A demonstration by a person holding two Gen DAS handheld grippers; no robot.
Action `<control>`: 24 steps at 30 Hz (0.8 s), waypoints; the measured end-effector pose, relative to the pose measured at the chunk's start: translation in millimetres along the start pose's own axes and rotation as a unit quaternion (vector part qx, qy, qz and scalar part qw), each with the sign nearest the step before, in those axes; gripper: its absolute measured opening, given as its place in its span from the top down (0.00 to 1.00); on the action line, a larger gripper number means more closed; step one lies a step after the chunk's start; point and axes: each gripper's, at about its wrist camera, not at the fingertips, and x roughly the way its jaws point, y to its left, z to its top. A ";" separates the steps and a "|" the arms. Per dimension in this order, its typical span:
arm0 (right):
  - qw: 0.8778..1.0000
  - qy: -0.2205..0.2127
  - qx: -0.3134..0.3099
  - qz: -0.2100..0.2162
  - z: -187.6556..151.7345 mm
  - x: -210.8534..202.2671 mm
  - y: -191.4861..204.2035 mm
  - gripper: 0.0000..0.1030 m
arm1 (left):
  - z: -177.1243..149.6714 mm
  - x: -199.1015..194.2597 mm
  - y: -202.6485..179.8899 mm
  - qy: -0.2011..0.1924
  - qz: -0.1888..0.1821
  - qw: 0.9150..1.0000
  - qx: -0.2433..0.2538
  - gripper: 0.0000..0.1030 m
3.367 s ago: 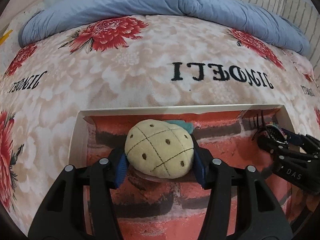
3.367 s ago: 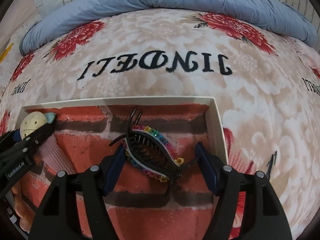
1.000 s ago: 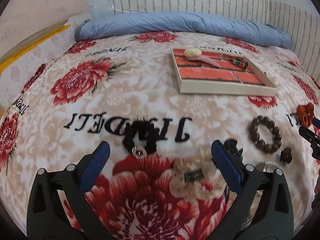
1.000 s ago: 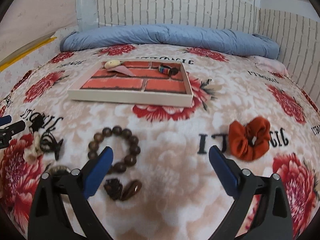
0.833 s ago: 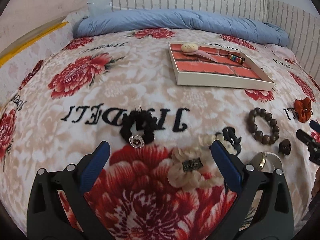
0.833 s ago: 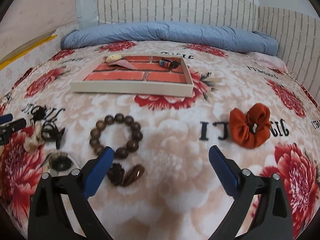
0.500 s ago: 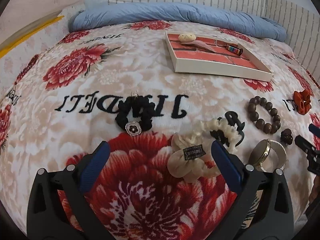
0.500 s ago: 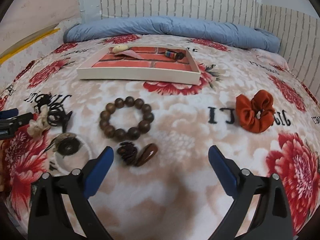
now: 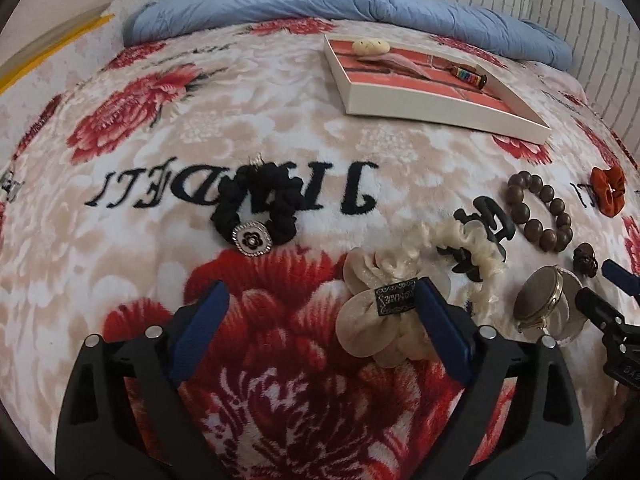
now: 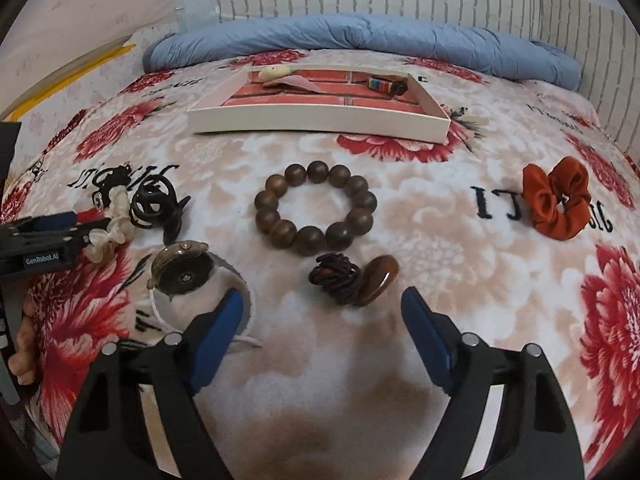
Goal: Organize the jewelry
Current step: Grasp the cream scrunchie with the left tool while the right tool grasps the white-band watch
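Observation:
My left gripper (image 9: pixel 320 300) is open and empty, low over the floral blanket. A cream scrunchie (image 9: pixel 384 312) lies by its right finger and a black scrunchie with a flower charm (image 9: pixel 256 216) lies ahead. My right gripper (image 10: pixel 322 308) is open and empty, just short of a dark hair tie with a brown stone (image 10: pixel 352 276). A wooden bead bracelet (image 10: pixel 316 208) lies beyond it. The white tray (image 10: pixel 320 118) at the back holds a cream plush clip (image 10: pixel 274 73) and a rainbow claw clip (image 10: pixel 384 85).
A round brass compact on a white band (image 10: pixel 184 268), a black claw clip (image 10: pixel 154 204) and an orange scrunchie (image 10: pixel 558 200) lie on the blanket. A rolled blue quilt (image 10: pixel 360 36) runs along the back by the brick-pattern wall.
Both grippers left the plush clip and the rainbow claw clip in the tray and pulled back. Over the last second they have sunk lower towards the loose pieces on the blanket.

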 end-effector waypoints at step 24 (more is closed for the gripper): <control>0.999 0.029 -0.027 -0.010 6.0 22.7 21.7 0.59 | -0.4 10.2 -22.0 0.004 0.004 0.999 0.045 0.37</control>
